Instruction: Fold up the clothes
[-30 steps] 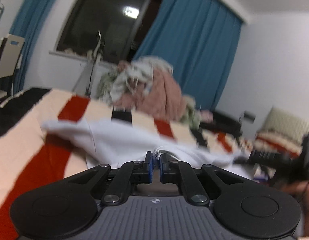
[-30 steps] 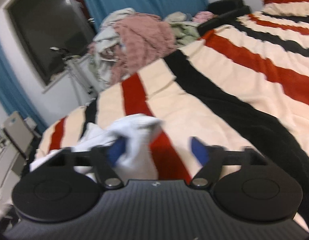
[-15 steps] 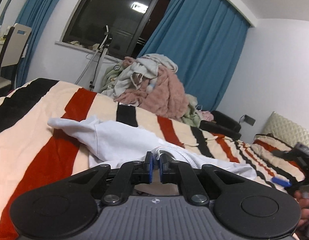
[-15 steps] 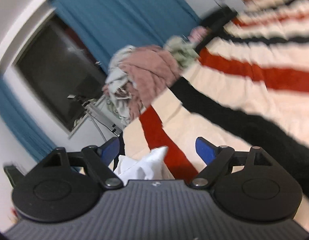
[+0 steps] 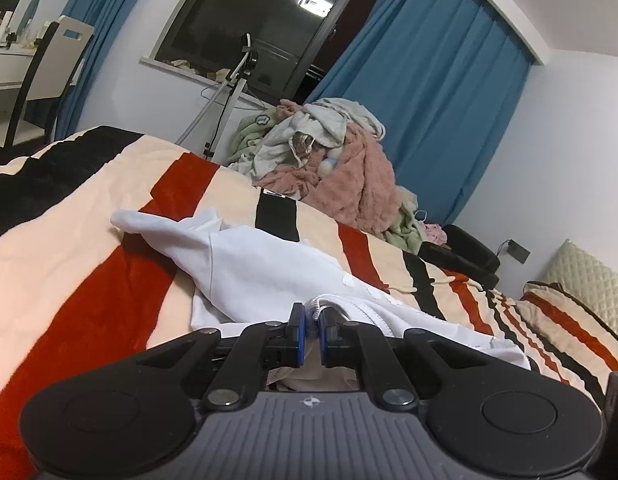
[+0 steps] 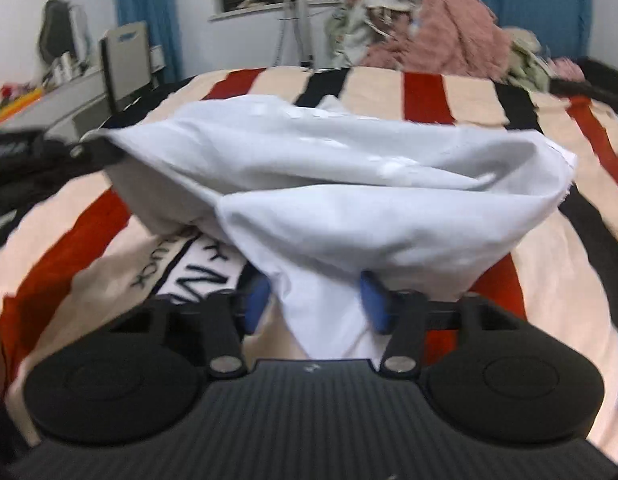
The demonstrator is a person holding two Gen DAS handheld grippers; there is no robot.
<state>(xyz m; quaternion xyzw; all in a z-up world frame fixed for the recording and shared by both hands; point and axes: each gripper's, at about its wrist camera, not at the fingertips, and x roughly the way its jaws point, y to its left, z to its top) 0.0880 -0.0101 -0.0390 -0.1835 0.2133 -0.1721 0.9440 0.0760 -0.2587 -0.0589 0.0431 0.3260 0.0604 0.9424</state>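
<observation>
Pinching white garment (image 5: 269,264) cord, your left gripper (image 5: 312,330) clamped; only right view shows right gripper (image 6: 315,300) closing around garment corner.

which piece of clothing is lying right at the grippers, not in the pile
The white garment, spread alone on the striped blanket; the pink fleece and others sit heaped far behind.

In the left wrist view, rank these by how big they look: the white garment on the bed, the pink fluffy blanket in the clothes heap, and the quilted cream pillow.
1. White garment, though it lies nearest the camera, which inflates it.
2. Pink fluffy blanket.
3. Quilted cream pillow, partly cut off at the frame's edge, so its rank is unsure.
</observation>
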